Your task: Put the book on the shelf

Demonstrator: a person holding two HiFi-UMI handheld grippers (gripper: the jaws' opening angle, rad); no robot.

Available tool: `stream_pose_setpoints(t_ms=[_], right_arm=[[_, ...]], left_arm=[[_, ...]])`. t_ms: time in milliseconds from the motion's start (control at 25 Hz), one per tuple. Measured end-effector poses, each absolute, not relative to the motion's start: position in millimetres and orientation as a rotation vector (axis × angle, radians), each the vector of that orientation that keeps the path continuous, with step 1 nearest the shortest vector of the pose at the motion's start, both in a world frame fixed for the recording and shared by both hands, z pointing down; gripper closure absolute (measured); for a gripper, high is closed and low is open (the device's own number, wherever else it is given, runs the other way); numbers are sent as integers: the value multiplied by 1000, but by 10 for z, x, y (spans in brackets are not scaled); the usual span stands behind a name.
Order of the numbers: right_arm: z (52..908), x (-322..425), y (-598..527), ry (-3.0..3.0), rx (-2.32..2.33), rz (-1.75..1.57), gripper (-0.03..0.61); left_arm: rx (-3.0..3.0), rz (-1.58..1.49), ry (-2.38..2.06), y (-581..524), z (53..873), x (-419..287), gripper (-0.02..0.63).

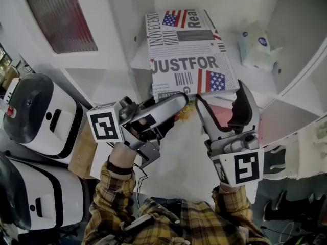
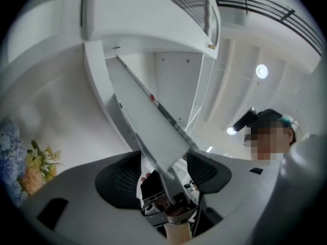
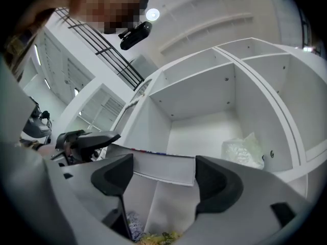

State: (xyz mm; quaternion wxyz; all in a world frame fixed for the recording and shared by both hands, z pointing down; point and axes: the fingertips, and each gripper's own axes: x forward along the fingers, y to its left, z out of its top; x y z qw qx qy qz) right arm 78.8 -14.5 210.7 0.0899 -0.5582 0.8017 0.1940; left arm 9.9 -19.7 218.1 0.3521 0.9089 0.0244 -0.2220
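Observation:
The book (image 1: 189, 50), with a flag-and-lettering cover, lies flat on the white shelf board (image 1: 258, 83), its near edge toward me. My left gripper (image 1: 171, 114) is at the book's near left corner. In the left gripper view the book (image 2: 148, 126) runs between the wide-apart jaws of the left gripper (image 2: 163, 162), and the pads are not pressing on it. My right gripper (image 1: 219, 93) stands open at the near right edge. In the right gripper view the book's edge (image 3: 163, 167) crosses the gap of the right gripper (image 3: 163, 162), clear of both pads.
A crumpled white plastic bag (image 1: 258, 47) sits on the same shelf board to the right of the book, also seen as the bag (image 3: 242, 149). Upright white dividers (image 1: 130, 14) bound the compartment. Flowers (image 2: 30, 162) lie lower down. White and black appliances (image 1: 36, 116) stand at my left.

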Motion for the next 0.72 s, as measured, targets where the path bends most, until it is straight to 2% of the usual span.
stream_pose_setpoints(t_ms=[240, 320, 560, 720], right_arm=[[2039, 761, -153, 2357, -1679, 582, 215], [2054, 764, -138, 2351, -1687, 591, 215], [2116, 768, -91, 2368, -1784, 717, 216], [2175, 851, -204, 2383, -1765, 668, 216]], left_arm=[[2422, -550, -72, -228, 2308, 73, 340], [2435, -559, -134, -296, 2352, 59, 392], [2446, -631, -236, -441, 2346, -19, 414], [2408, -680, -317, -704, 2367, -58, 419]])
